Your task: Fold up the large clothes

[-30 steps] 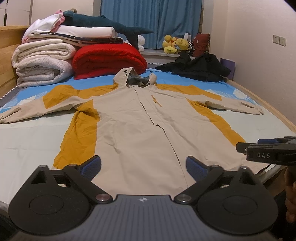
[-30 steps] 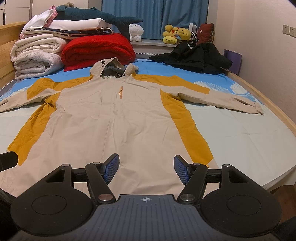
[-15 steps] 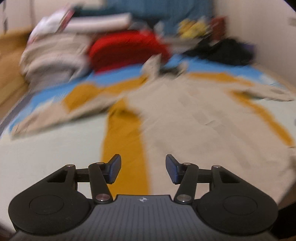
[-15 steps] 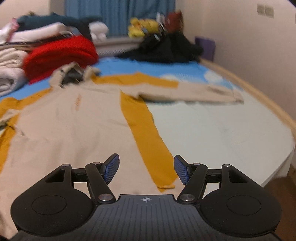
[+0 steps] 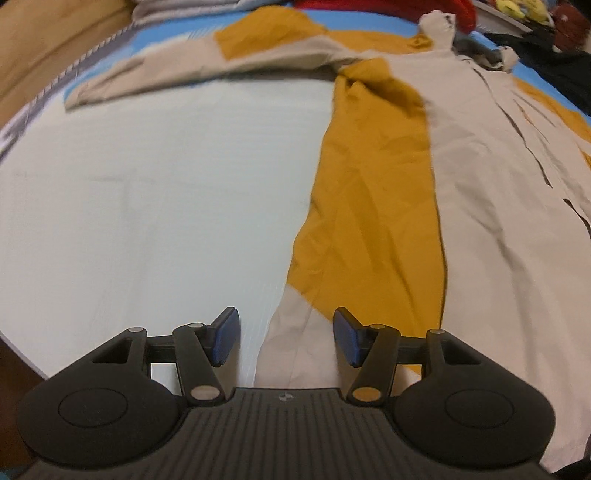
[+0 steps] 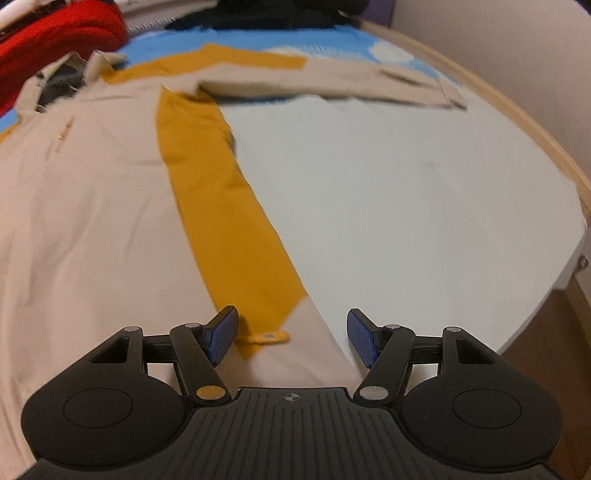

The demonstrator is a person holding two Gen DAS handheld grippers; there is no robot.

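Flat on the bed point(image 5: 147, 184) lies the coat point(image 5: 498, 184), beige with mustard side panels, sleeves spread out to either side. Over its hem corners hang both tools. At one corner the left gripper point(image 5: 284, 339) has just been opening a little, its jaws parted with the hem edge between them, unpinched. At the opposite corner the right gripper point(image 6: 291, 338) stands open above a small mustard tab point(image 6: 267, 336). Behind the collar sits a red quilt point(image 6: 55, 33).

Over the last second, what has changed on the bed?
Both hand-held grippers dropped toward the coat's hem: the left hand-held gripper over its left bottom corner, its jaws closing partway then reopening slightly, the right hand-held gripper over the right corner. Nothing is gripped yet. The coat itself still lies spread flat, sleeves out.
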